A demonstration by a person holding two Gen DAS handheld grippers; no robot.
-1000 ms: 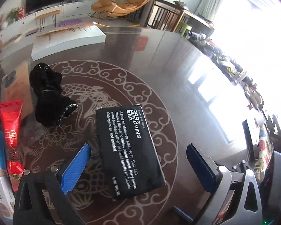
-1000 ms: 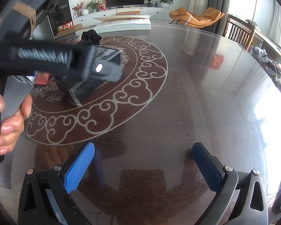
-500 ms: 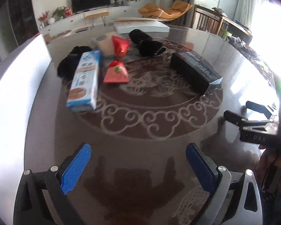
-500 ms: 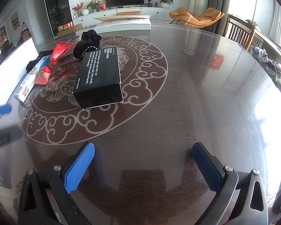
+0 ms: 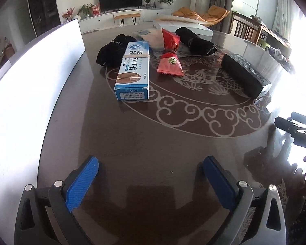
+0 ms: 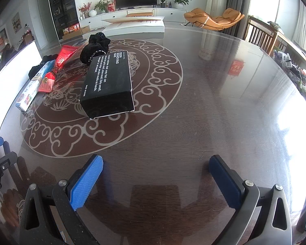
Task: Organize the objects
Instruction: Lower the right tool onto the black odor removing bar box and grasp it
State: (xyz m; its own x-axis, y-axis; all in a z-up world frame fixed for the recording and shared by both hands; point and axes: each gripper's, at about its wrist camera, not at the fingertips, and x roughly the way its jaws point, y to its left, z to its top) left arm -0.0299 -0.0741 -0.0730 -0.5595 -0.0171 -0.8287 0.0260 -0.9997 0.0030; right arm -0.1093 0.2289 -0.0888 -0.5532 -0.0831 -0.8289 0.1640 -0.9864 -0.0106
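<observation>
My left gripper (image 5: 150, 173) hangs low over the near part of the dark glossy wooden table (image 5: 153, 134) with its pale scrolled medallion inlay; its jaws are spread wide and grasp nothing; my right gripper (image 6: 156, 173) sits likewise over bare table, jaws released and empty, and its black frame also shows at the right edge of the left wrist view.

From the left wrist view the things lie well ahead of the blue pads (image 5: 82, 183); the long blue-and-white cardboard box with Chinese lettering (image 5: 132, 71) lies flat on the left rim of the medallion, its short end toward me; a black bundle of cloth (image 5: 110, 53) touches its far left side; just right of the box lies a small red foil sachet with a round seal (image 5: 170, 64), and behind that a larger red foil packet (image 5: 170, 38) rests against a pale translucent bag (image 5: 151, 35); a second black rolled cloth with a glittery trim (image 5: 195, 41) sits farther right; the flat black rectangular box printed with white text (image 5: 244, 73) lies at the right side of the medallion, apart from the rest.

From the right wrist view that black box (image 6: 109, 81) is the nearest item, flat on the medallion, text face up; the glittery black cloth (image 6: 95, 47) is just behind it, whether touching I cannot tell; the blue-and-white box (image 6: 33, 86) and red sachet (image 6: 47, 81) lie to its left; a white panel (image 6: 14, 71) stands along the table's left edge.
</observation>
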